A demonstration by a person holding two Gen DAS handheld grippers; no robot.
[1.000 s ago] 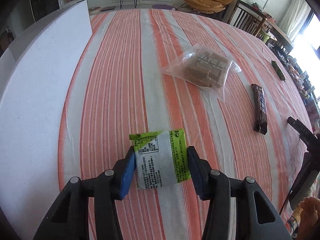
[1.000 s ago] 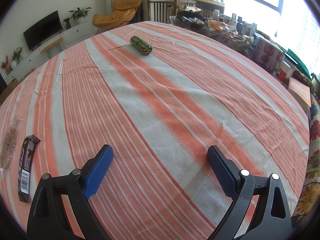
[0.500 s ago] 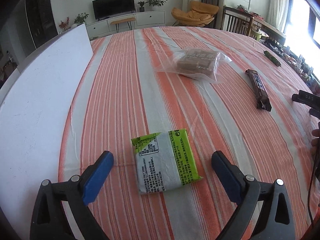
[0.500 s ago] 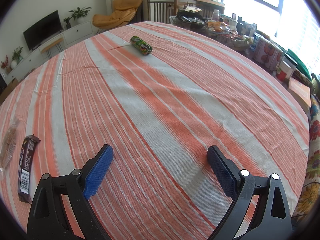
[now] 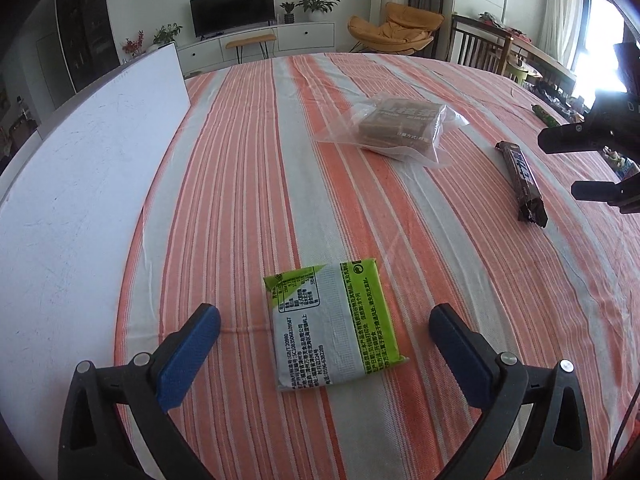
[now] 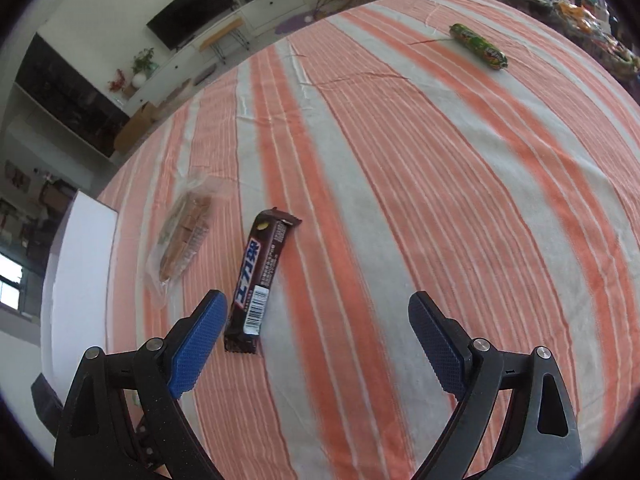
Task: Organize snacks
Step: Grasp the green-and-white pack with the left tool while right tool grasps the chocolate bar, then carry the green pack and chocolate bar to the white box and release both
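Left wrist view: the left gripper [image 5: 325,330] hangs low over a table [image 5: 248,168] covered in an orange and white striped cloth. Its jaws have just been opening and now stand wide, released, with a green and white snack packet [image 5: 334,326] lying flat between them, touching neither pad. Farther off lie a clear bag of brown biscuits [image 5: 394,126] and a dark chocolate bar [image 5: 522,182]. A white board [image 5: 76,184] runs along the table's left edge.

Right wrist view: the right gripper [image 6: 316,330] is empty, its jaws having just narrowed a little though they remain spread. The chocolate bar [image 6: 260,278] lies just ahead, its near end beside the left pad and off-centre. A green wrapped roll [image 6: 478,46] sits well apart at the far side.

To pick up the bar well, the gripper should probably shift left until the bar is centred, cross its narrow width, then descend before clamping.
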